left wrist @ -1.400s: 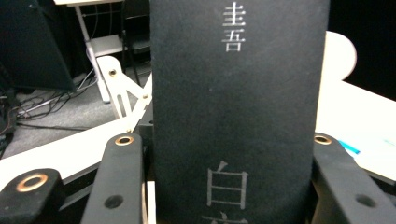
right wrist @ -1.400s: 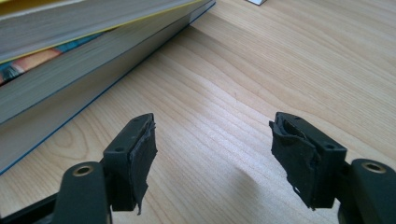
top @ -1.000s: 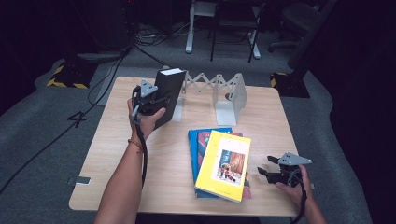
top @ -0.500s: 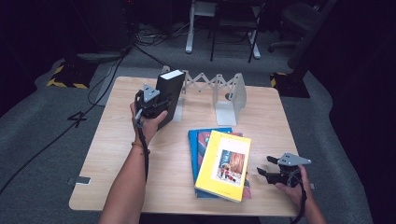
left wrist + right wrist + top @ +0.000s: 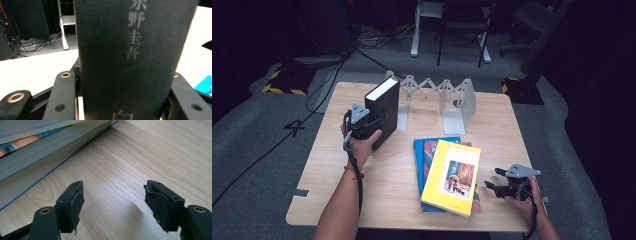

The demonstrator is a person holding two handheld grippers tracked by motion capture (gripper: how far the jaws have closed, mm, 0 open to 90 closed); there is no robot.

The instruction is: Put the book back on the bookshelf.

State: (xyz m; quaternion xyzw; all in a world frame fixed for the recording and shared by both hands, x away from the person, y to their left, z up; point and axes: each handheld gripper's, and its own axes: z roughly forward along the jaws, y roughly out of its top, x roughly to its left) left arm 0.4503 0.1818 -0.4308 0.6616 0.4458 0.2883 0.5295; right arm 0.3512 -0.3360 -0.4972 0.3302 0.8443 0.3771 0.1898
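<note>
Black book (image 5: 383, 110) stood upright at the bench's (image 5: 377, 195) far left, just beside the folding metal book rack (image 5: 439, 95). Left hand-held gripper (image 5: 373, 121) pinched its spine, jaws on either side. Right hand-held gripper (image 5: 493, 181) rested spread on the bench, near the stack topped by a yellow book (image 5: 452, 175).

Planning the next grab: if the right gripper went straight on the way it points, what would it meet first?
Most likely the side of the book stack. The right gripper hangs open over bare table, pointing toward the stack's page edges; the gap looks free, though depth is hard to judge.
</note>
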